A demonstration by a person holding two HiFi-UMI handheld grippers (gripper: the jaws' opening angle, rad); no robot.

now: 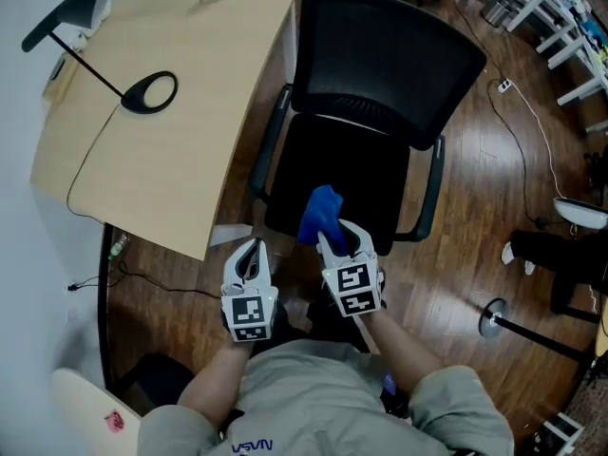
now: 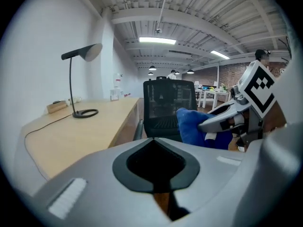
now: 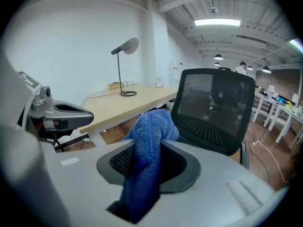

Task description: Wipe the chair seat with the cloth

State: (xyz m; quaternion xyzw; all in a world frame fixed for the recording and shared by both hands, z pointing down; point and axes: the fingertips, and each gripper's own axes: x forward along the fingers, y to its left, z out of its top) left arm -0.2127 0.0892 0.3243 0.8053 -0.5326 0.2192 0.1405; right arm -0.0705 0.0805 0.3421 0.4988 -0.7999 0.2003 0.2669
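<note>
Blue cloth, looped weave like a microfibre towel, is pinched between the jaws of the right gripper. The jaws stand about half apart, closed on the fabric. A rounded wad stands out past the jaw tips, and a tail hangs down through the gap behind them.

- Handling, as judged: light, limp and soft. It drapes and bunches and has no stiffness of its own. The pile looks grippy, so it is unlikely to slip, and it is not fragile.
- Grip: a bunched fold is the right place to hold it, as it is held now. The wad ahead of the tips makes the wiping pad. The loose tail could drag or snag.
- Left gripper: jaws together, nothing between them. It is just beside the right one, on the person's left.
- Position: in the head view the cloth lies over the front edge of the chair seat. The left gripper view shows it held up in the air, so it is probably not yet on the seat.
- Seat: black and bare. The backrest is upright behind it, with an armrest on each side.
- Beyond, to the left: wooden desk with a black lamp on it.
</note>
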